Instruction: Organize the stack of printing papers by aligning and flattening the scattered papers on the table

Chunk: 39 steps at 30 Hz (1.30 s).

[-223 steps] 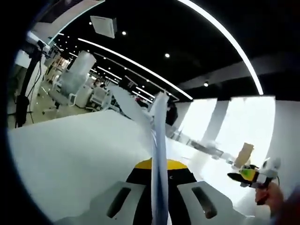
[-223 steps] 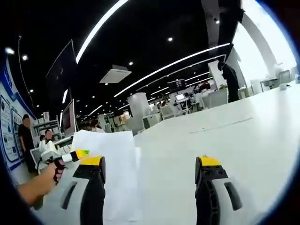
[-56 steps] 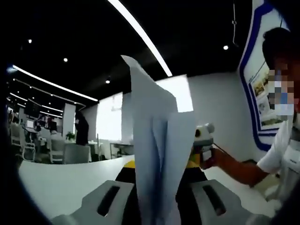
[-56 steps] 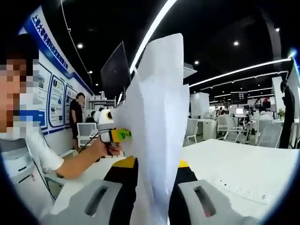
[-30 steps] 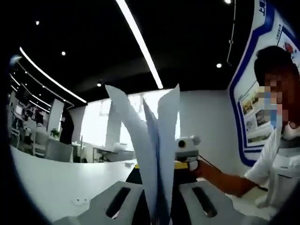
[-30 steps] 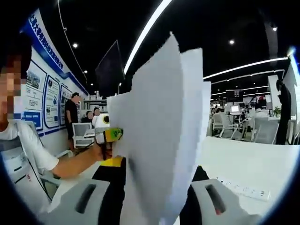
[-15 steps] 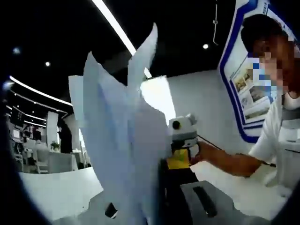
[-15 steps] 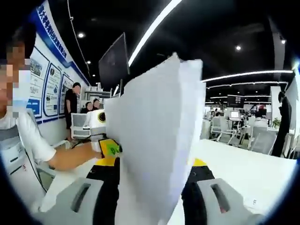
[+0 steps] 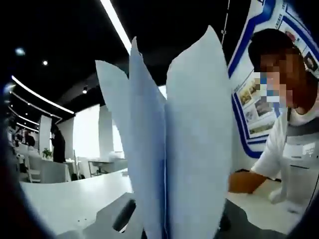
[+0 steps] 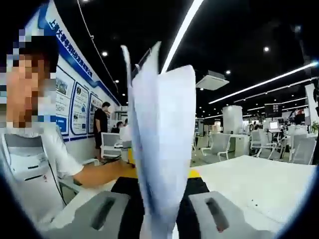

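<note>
Several white printing papers (image 9: 197, 149) stand upright and fanned apart in the left gripper view, held off the white table (image 9: 65, 199). My left gripper (image 9: 164, 226) is shut on their lower edge, and the sheets cover most of its jaws. In the right gripper view the same papers (image 10: 162, 144) rise edge-on between the grey jaws of my right gripper (image 10: 159, 219), which is shut on them. The sheets are loose and uneven at the top. A hand (image 9: 246, 181) shows past the sheets' right edge.
The person holding the grippers stands close, at the right of the left gripper view and the left of the right gripper view, forearm (image 10: 97, 174) reaching in. The table (image 10: 249, 186) stretches off to the right. Office chairs (image 10: 219, 144) and people stand far behind.
Both views have shifted with the hands. The sheets have spread wider in the left gripper view and now hide the other gripper. In the right gripper view they have turned nearly edge-on.
</note>
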{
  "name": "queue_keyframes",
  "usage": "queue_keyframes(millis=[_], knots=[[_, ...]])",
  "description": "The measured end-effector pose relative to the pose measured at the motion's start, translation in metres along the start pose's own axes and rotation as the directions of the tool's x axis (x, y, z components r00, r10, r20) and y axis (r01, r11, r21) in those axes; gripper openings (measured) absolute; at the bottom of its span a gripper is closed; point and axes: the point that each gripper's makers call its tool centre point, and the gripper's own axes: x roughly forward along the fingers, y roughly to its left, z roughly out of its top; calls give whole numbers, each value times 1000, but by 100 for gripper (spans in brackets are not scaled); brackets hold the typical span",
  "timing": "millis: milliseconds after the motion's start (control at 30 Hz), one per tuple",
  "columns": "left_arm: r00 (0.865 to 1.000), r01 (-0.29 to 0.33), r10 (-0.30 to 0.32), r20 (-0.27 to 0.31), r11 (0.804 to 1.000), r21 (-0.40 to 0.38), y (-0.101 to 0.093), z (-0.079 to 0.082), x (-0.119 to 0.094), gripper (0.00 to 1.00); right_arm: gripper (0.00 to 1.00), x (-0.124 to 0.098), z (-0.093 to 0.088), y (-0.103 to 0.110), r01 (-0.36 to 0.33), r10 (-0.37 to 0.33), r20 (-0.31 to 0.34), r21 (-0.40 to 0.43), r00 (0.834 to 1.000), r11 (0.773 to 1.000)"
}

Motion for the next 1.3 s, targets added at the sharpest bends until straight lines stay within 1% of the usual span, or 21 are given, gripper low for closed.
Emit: queue_keyframes(millis=[100,167,233,300,333,367,400,433,467,567,667,733,767,833,933,1033,1133,1200,1233,1267,1300], knots=[[998,-62,62,-7,998,5,12,2,-3,8,0,1,4,-2,28,-28,5,-40,1000,999],[989,-128,134,-66,989,79,24,-6,-8,15,0,-3,4,-10,58,-58,6,-30,998,998],[983,-149,155,-93,986,67,29,-12,-12,24,0,-9,9,-18,93,-92,32,-28,995,995],[982,-166,169,-83,985,45,34,-11,-16,17,0,-13,12,-23,110,-110,50,-3,993,994],[983,-166,168,-76,986,34,36,-9,-17,10,0,-14,13,-24,118,-118,54,-5,992,993],[984,-164,165,-67,986,24,36,-8,-17,6,0,-16,15,-32,165,-163,59,-21,985,986],[983,-168,169,-68,985,25,36,-8,-14,6,0,-15,15,-31,165,-164,56,-9,985,986],[974,-209,213,-78,976,52,43,-8,-15,6,0,-14,16,-33,179,-179,48,2,983,984],[972,-218,221,-85,975,46,43,-6,-12,6,0,-15,17,-39,226,-226,35,4,974,974],[965,-243,248,-81,968,57,44,4,-9,6,0,-14,29,-39,273,-272,29,-26,962,962],[967,-246,250,-57,967,73,43,12,-9,9,3,-13,37,-35,284,-282,59,-26,957,958],[963,-253,256,-83,967,41,48,2,-14,21,28,-13,27,-35,257,-256,37,-23,966,966],[961,-258,260,-95,966,30,51,-4,-15,25,28,-14,16,-39,266,-267,-1,-33,964,963],[957,-266,267,-110,964,17,57,-14,-17,19,13,-14,7,-43,268,-268,-31,-28,963,963],[963,-255,251,-92,967,-26,58,-15,-18,17,14,-10,6,-39,217,-217,-5,7,976,976],[970,-230,229,-88,973,-11,51,-13,-14,7,0,-8,6,-41,237,-237,-31,-6,971,971],[969,-237,237,-64,971,1,50,-5,-10,9,0,-12,15,-40,249,-249,0,-6,969,969],[966,-254,252,-62,967,-26,54,-7,-10,19,1,-14,14,-40,229,-229,13,6,973,974],[964,-258,254,-79,965,-45,57,-14,-12,22,8,-15,10,-43,225,-225,12,19,974,974],[963,-259,254,-89,965,-48,59,-21,-13,20,14,-15,2,-46,231,-231,-1,27,973,973],[964,-253,248,-92,966,-53,59,-26,-14,11,16,-15,0,-47,234,-234,-6,26,972,972]])
